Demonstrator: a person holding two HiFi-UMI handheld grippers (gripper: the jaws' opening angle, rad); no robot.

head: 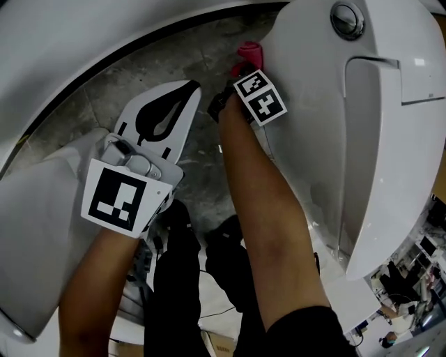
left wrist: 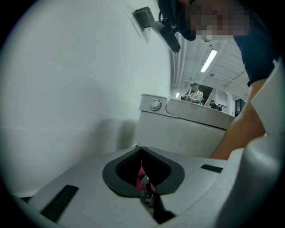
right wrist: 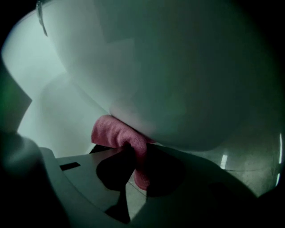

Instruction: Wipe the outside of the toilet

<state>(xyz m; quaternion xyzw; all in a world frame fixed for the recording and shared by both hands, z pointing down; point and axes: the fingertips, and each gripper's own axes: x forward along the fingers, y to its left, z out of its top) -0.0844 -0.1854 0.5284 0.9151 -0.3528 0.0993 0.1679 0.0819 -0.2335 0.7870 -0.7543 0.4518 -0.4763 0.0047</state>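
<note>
R gripper (right wrist: 139, 152) is clenched on the pink cloth (right wrist: 119, 136). In the right gripper view the cloth is pinched btwn both jaws at frame centre. One fold bulges up and left of the tips, and a tail hangs down thru the gap. The top of the cloth is pressed flat against the toilet (head: 313, 104), on its curved white outer side. That side fills the upper right of that view.

In the head view the cloth shows top centre, touching the toilet's left flank, just below and left of the flush button (head: 346, 19). The R marker cube (head: 259, 96) sits just under the cloth and hides the jaws from above. The R forearm runs down to the bottom centre.

L gripper (head: 189, 90) is at centre left of the head view, over the grey tiled floor (head: 104, 90), apart from the toilet and pointing up-right. Its jaws are closed, tips meeting w/ a teardrop opening behind them, and nothing is gripped. In the left gripper view a bit of pink shows thru that opening, but I can't tell what it is. The toilet stands beyond the tips, centre right.
</note>
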